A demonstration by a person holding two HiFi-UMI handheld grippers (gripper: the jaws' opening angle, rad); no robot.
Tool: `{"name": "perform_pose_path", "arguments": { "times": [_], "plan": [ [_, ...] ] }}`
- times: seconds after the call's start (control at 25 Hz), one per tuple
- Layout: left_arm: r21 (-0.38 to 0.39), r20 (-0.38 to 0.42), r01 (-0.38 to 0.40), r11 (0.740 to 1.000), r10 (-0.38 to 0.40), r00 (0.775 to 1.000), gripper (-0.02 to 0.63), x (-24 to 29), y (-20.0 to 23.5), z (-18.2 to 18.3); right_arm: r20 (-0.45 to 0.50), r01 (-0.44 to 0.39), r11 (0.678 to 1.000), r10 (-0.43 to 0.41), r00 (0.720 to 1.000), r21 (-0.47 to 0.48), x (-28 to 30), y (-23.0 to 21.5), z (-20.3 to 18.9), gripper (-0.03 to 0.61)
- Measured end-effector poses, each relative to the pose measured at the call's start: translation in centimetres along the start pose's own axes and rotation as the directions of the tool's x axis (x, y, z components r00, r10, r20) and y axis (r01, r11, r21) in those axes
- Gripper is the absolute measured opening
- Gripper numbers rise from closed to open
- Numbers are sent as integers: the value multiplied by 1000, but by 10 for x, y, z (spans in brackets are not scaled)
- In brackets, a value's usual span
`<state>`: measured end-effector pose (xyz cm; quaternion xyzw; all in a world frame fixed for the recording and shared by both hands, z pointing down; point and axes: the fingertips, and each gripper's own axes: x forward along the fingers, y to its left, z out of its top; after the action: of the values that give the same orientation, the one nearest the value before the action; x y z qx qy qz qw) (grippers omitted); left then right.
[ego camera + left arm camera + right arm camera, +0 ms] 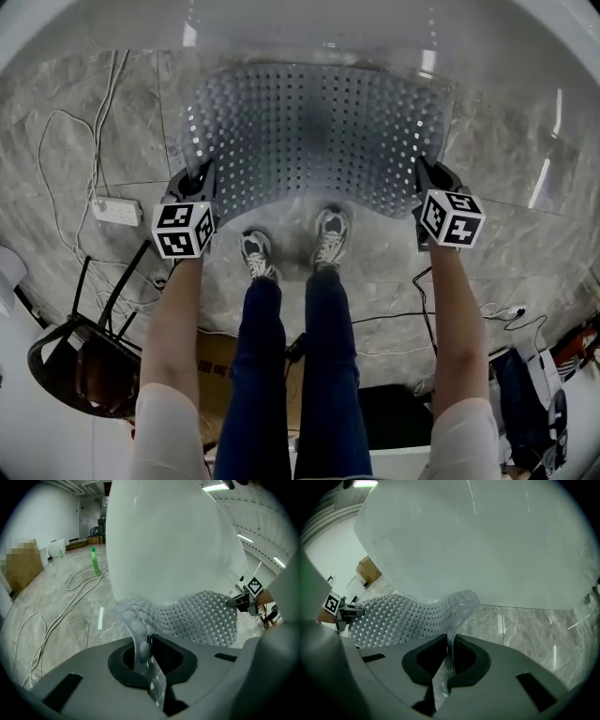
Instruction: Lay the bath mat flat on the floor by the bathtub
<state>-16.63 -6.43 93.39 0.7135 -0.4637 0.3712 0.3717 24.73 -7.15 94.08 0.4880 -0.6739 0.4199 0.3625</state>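
A translucent grey bath mat (pixel 314 136) full of small holes hangs spread between my two grippers, above the marble floor and close to the white bathtub (pixel 309 26). My left gripper (pixel 199 183) is shut on the mat's near left corner. In the left gripper view the mat's edge (pixel 140 644) runs down between the jaws, with the mat (pixel 197 618) stretching off to the right. My right gripper (pixel 424 180) is shut on the near right corner. The right gripper view shows the mat's edge (pixel 451 644) pinched in the jaws and the mat (pixel 398 618) reaching left.
The person's two sneakers (pixel 295 242) stand on the floor just behind the mat. A white power strip (pixel 116 211) and cables lie at the left. A dark chair (pixel 80 352) is at lower left. A green bottle (pixel 95 560) stands on the floor further off.
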Motion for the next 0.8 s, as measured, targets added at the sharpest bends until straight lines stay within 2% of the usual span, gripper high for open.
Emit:
{"name": "perform_pose_path", "arguments": {
  "times": [0.44, 0.68, 0.8],
  "plan": [
    [17, -12, -58, 998, 59, 998, 41, 21, 21, -16, -5, 56, 998, -56, 998, -4, 24, -23, -17, 40],
    [75, -75, -132, 988, 138, 988, 41, 38, 33, -23, -19, 89, 996, -89, 996, 25, 40, -29, -27, 40],
    [64, -107, -159, 985, 165, 981, 41, 46, 39, -28, -35, 115, 993, -114, 993, 29, 49, -35, -32, 40]
  ]
}}
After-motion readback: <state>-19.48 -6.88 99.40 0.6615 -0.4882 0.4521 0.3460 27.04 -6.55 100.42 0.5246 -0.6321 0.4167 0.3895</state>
